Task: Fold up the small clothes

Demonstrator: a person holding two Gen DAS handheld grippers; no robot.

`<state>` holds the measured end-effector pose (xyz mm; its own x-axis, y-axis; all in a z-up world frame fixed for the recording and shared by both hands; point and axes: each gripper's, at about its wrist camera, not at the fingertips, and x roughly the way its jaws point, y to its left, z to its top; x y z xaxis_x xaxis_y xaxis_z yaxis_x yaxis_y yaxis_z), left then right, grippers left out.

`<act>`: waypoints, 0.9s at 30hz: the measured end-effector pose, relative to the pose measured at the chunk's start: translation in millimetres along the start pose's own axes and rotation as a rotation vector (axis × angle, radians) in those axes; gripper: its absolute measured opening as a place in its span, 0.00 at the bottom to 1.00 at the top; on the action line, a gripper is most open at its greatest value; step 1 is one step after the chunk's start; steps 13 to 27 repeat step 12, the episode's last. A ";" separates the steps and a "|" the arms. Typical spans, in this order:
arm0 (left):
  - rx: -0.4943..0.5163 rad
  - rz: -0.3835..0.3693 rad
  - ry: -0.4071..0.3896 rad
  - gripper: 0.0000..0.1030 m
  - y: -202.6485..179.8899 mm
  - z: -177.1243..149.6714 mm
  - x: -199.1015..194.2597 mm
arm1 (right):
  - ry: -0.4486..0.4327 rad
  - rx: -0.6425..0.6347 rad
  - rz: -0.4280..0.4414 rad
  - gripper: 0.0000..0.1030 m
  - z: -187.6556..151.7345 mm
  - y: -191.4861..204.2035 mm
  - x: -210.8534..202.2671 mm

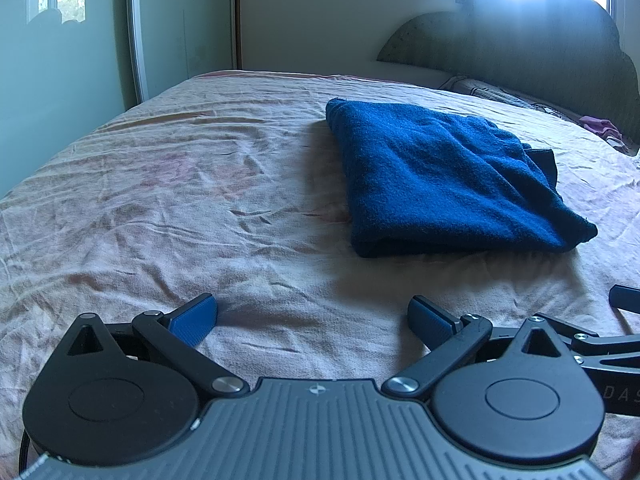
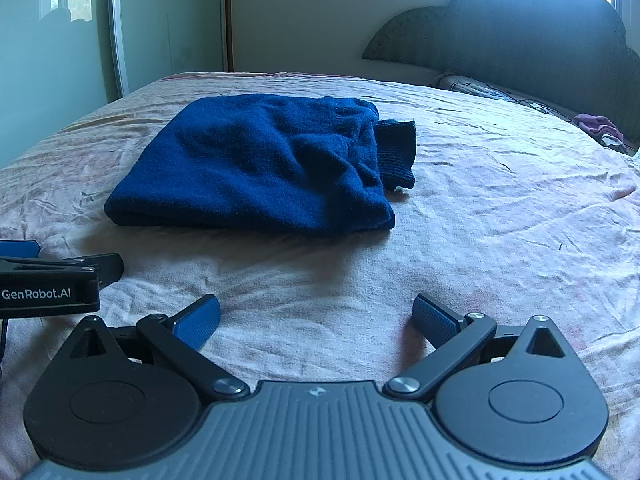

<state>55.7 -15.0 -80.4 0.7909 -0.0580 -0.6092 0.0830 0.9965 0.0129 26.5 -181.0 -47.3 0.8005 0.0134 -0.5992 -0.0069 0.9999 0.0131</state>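
Both of my grippers sit low over the bed sheet [image 1: 200, 200] with nothing in them: the left gripper [image 1: 312, 316] has its blue pads spread wide apart, and the right gripper [image 2: 316, 316] is spread just as wide, each resting near the sheet and well short of the cloth. They lie side by side; from the right wrist I can see the left tool's body at my left edge.

As I judge it, the folding of this piece looks about finished. The blue knit garment [image 2: 256, 164] lies on the sheet ahead of me as a thick, compact, roughly rectangular bundle, several layers deep with a rounded fold along the near edge. From the left wrist it is ahead and to the right [image 1: 448, 176]; from the right wrist it is ahead and to the left, so it sits between the two tools, farther up the bed.

It is not wholly tidy. A darker ribbed cuff or hem [image 2: 396, 152] pokes out on the right side past the bundle's edge, and the top surface is rumpled there. What may be left is tucking that in, or moving on. Beyond, by the headboard [image 2: 520, 40], a small purple cloth [image 2: 598, 126] lies crumpled; whether it belongs to my task I cannot tell.
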 end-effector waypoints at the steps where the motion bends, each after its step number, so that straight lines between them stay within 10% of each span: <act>1: 0.000 0.000 0.000 1.00 0.1 0.1 0.1 | 0.000 0.000 -0.001 1.00 0.1 0.2 0.1; 27: -0.022 -0.010 -0.011 1.00 1.8 0.2 -3.3 | 0.000 0.002 0.000 1.00 0.0 -0.2 0.6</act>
